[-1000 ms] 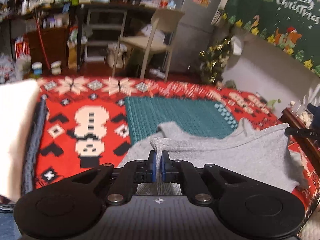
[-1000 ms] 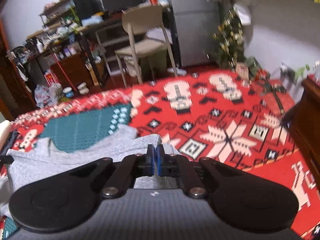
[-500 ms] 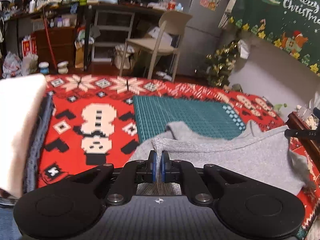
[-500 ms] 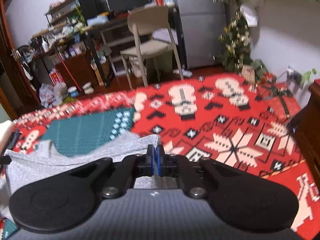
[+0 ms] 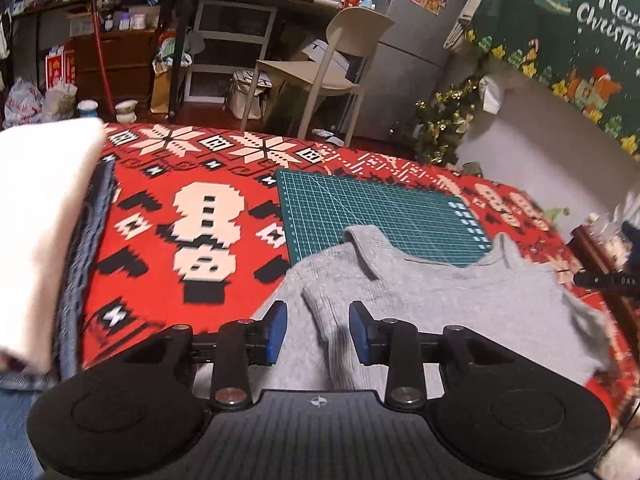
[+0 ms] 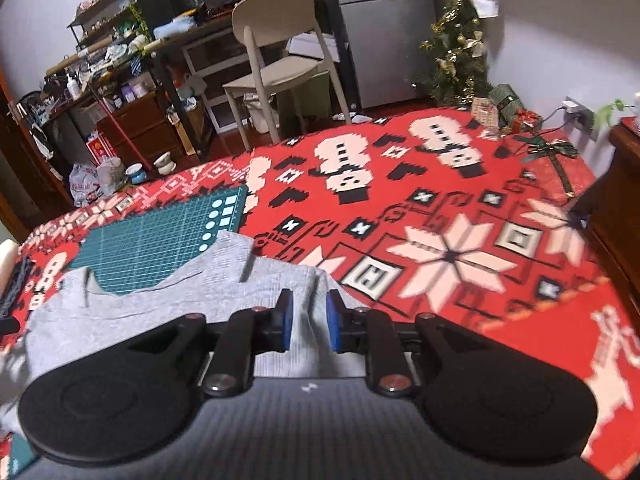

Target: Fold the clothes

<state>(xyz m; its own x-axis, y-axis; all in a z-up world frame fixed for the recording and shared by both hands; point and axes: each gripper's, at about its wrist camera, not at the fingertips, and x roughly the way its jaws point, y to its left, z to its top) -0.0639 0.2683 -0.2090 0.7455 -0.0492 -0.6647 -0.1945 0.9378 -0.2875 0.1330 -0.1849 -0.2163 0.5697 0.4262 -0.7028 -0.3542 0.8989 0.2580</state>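
A grey ribbed garment lies across the red patterned cloth, its far edge over a green cutting mat. My left gripper stands open over the garment's left part, a raised fold of fabric between its blue pads but not clamped. In the right wrist view the same grey garment spreads left, and my right gripper is open with a fold of its right edge standing loose between the fingers.
A stack of folded clothes, white on dark blue, sits at the left edge. A beige chair and a cluttered desk stand beyond the table. A dark wooden cabinet is at the right, with a small Christmas tree behind.
Both grippers were shut on the grey garment's edge and have opened, letting it go. The garment now lies lower and flatter on the cloth.
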